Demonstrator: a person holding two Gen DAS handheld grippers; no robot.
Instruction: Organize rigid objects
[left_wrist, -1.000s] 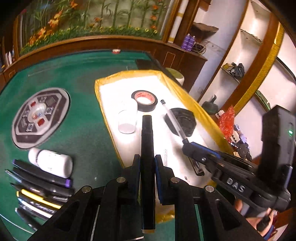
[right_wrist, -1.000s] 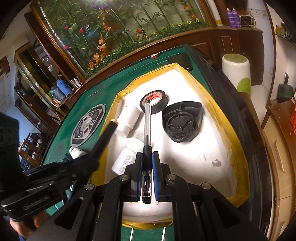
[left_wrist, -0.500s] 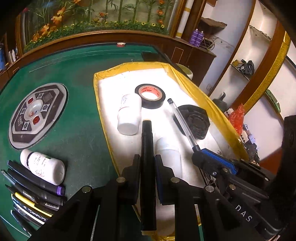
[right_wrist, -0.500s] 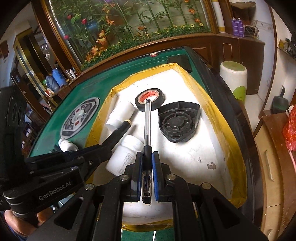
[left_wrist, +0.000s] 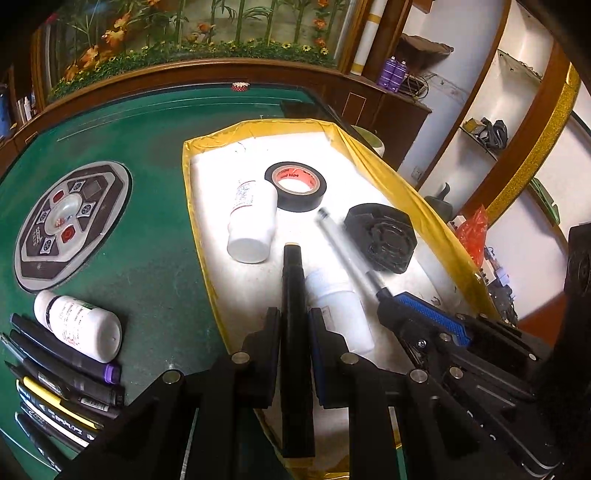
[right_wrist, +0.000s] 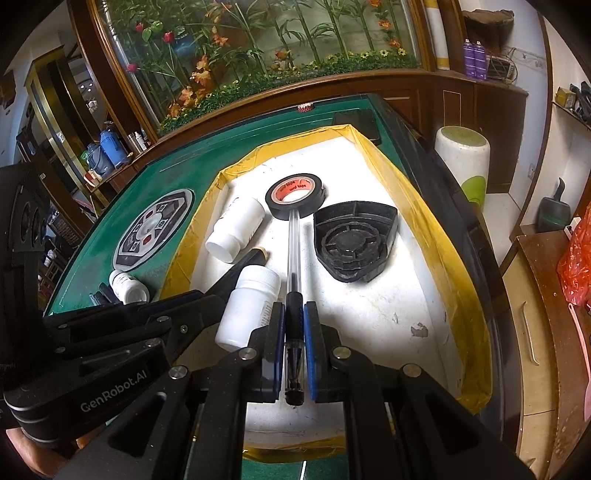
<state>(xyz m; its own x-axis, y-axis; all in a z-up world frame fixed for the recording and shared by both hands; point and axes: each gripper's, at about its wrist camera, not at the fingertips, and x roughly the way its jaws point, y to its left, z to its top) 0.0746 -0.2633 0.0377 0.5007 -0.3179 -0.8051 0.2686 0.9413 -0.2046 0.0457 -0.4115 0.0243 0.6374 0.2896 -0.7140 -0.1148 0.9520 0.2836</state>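
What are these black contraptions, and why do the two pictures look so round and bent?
No robot here: a person holds a two-fingered claw in each hand, each with a wide-angle camera looking along its fingers. One picture is from the left claw, shut on a black marker; the other from the right claw, shut on a clear pen. Below lies a white tray with two white bottles, a roll of black tape and a black plastic part. More pens and another bottle lie on the green table.

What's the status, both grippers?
Left gripper shut on black marker. Right gripper shut on clear pen. Both over white tray; two white bottles, tape roll, black holder lie below.
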